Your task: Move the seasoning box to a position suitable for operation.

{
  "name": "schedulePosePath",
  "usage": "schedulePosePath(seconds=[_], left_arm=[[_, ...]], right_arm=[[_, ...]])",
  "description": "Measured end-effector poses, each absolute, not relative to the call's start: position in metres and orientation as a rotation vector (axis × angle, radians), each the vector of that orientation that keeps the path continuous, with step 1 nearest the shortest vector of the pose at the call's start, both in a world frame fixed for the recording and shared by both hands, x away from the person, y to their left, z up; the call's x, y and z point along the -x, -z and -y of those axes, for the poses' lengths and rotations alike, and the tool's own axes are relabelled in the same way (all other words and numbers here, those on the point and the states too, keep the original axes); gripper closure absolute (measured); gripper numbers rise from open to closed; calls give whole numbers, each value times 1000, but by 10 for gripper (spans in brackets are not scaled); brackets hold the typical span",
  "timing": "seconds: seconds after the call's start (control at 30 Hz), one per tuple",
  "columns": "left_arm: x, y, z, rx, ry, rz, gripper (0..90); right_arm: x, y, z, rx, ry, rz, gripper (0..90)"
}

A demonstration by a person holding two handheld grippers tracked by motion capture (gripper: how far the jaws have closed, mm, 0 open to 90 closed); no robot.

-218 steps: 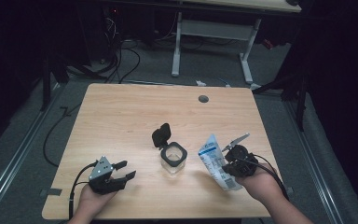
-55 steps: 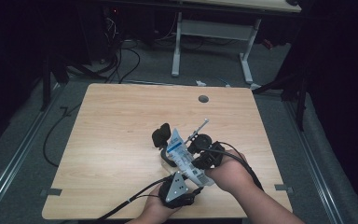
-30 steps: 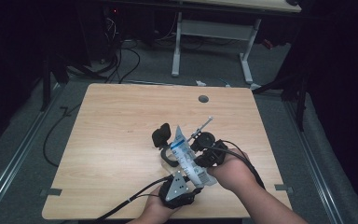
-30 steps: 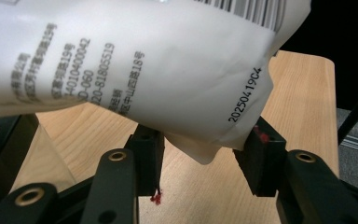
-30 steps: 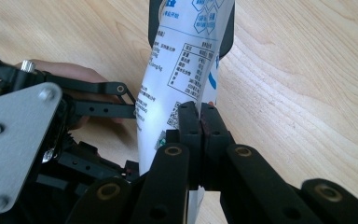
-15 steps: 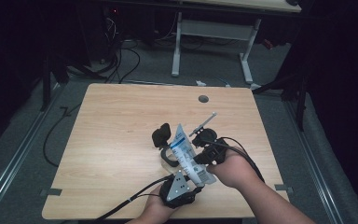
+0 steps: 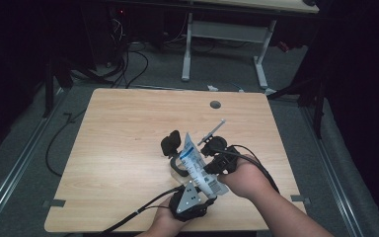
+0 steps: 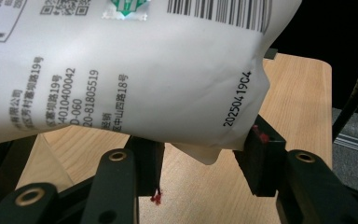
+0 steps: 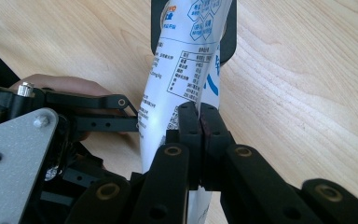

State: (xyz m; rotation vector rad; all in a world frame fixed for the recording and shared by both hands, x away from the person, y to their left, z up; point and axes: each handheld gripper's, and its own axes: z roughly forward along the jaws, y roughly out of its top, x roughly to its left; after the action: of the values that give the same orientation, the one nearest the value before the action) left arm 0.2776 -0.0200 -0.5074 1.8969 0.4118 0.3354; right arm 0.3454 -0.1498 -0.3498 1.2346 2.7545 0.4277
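Wooden table (image 7: 128,148) takes up the middle of the high view, with a round cable hole (image 7: 215,104) near its far edge. Dark floor all round it, with loose cables (image 7: 128,64) and the white legs of a second desk (image 7: 224,49) behind.

Both forearms come in from the bottom edge and meet near the table's front middle.

White printed pouch (image 7: 200,165) is the thing in hand: tilted over the near-middle of the table, top end pointing away from the person, lower end down by the left gripper. Same pouch in the left gripper view (image 8: 121,70), barcode and date code showing, and in the right gripper view (image 9: 182,70), standing up out of the jaws.

Right gripper (image 7: 217,160) is clamped on the pouch: in its own view (image 9: 199,116) the two pads pinch the film flat, with no gap.

Left gripper (image 7: 190,200) sits just below the pouch's lower end, grey plate up. In its own view (image 8: 200,163) the jaws stand about half apart, with the pouch's bottom corner hanging between them. Can't tell whether the pads actually press on it.

Clear container (image 7: 177,165) sits on the table just behind the pouch, mostly hidden; its black lid (image 7: 170,144) stands up at the far side.
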Motion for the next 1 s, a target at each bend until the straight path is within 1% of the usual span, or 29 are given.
schedulePosePath(seconds=[0.87,0.9,1.0], left_arm=[[-276,502,20,-1876,-349,-395,533],[-276,502,20,-1875,-349,-396,532],[-276,501,20,-1873,-350,-397,529]], right_arm=[[-354,347,146,-1211,-396,-2795,898],[-353,346,145,-1250,-388,-2784,898],[-355,346,145,-1209,-387,-2794,898]])
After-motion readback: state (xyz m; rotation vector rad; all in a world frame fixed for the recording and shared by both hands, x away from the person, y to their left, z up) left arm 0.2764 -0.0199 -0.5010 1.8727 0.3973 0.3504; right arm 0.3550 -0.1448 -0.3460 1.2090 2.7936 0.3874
